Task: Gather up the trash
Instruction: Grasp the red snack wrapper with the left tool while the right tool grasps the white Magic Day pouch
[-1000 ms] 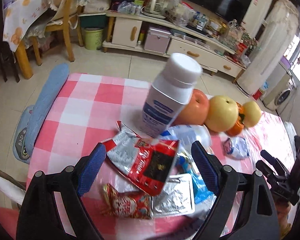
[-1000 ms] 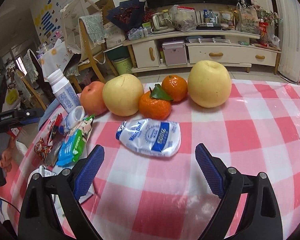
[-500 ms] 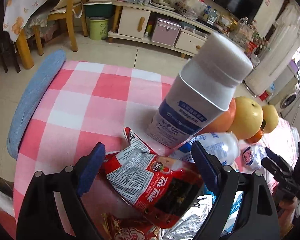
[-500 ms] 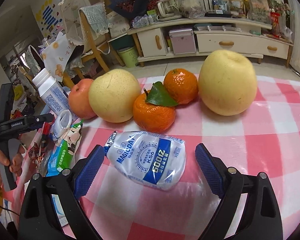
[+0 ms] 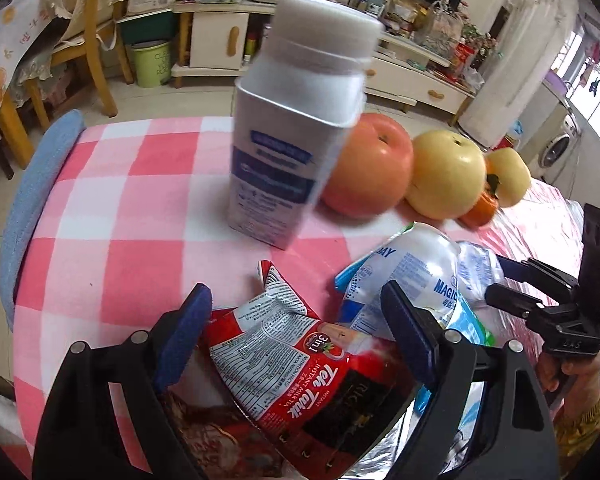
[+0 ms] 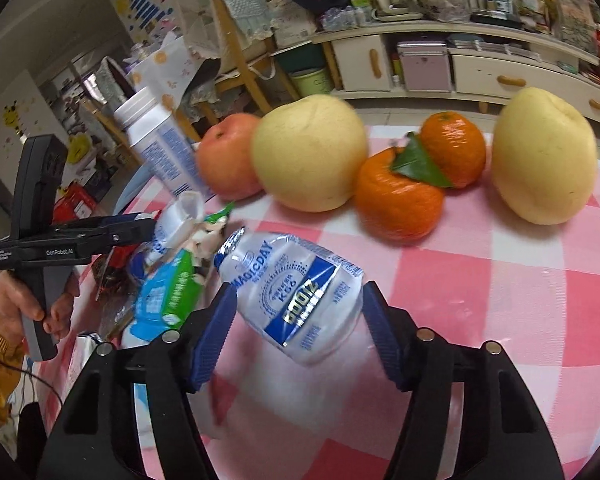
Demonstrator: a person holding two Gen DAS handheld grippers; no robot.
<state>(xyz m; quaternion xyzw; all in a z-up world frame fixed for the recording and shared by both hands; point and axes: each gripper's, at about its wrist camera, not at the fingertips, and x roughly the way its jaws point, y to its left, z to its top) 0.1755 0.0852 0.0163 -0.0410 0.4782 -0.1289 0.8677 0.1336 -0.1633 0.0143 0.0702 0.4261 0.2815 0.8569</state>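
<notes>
**Right fingers closing around a clear pouch; left fingers wide over a red sachet**

In the right wrist view, the right gripper [image 6: 296, 332] fills the bottom of the frame, its blue-padded fingers [image 6: 212, 336] closing with the clear blue-printed pouch [image 6: 296, 288] between them; whether the pads already press on it cannot be told. Left of the pouch lies a green-and-blue wrapper [image 6: 168, 292]. Beyond it, at mid-left, the left gripper [image 6: 140, 230] is seen side-on. Across the upper centre stands a row of fruit [image 6: 308, 156], with a white bottle [image 6: 156, 144] at its left end.

In the left wrist view, the left gripper [image 5: 296, 332] sits low in the frame, fingers [image 5: 184, 332] spread wide on either side of a crumpled red tea sachet [image 5: 300, 364], not pressing on it. A silver foil wrapper [image 5: 384, 452] lies beneath at lower right. The pink checked tabletop [image 5: 132, 200] runs to the upright white bottle [image 5: 296, 128] at centre.
</notes>
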